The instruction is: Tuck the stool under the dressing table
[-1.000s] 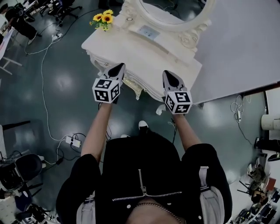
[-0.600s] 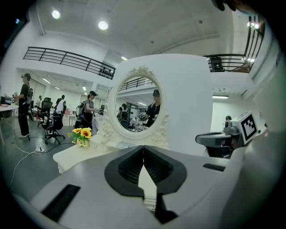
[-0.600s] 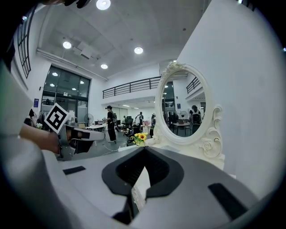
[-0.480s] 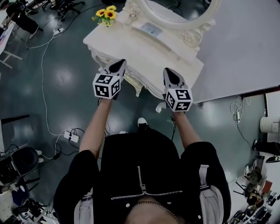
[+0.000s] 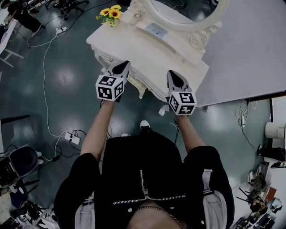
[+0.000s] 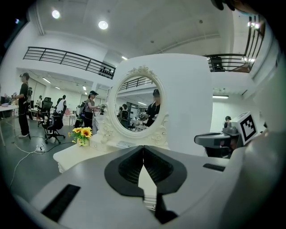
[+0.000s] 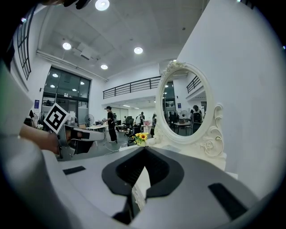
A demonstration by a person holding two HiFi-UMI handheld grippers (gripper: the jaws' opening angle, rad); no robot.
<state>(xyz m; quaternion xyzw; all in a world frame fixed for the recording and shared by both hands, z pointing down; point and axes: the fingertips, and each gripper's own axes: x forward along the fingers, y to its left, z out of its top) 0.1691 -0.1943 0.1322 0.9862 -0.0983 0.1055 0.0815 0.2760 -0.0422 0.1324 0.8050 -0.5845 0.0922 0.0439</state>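
The white dressing table [image 5: 152, 58] with its oval mirror [image 5: 183, 11] stands ahead of me in the head view. No stool shows in any view. My left gripper [image 5: 120, 67] hovers over the table's front edge, jaws shut and empty. My right gripper [image 5: 174, 75] is level with it to the right, also shut on nothing. In the left gripper view the closed jaws [image 6: 143, 147] point at the mirror [image 6: 136, 105]. In the right gripper view the closed jaws [image 7: 144, 150] aim along the tabletop toward the mirror [image 7: 181, 105].
A pot of sunflowers [image 5: 110, 13] stands on the table's far left corner. A grey partition [image 5: 250, 44] backs the table. A power strip [image 5: 71, 139] and cables lie on the floor to the left, near office chairs [image 5: 18, 161]. People stand far off.
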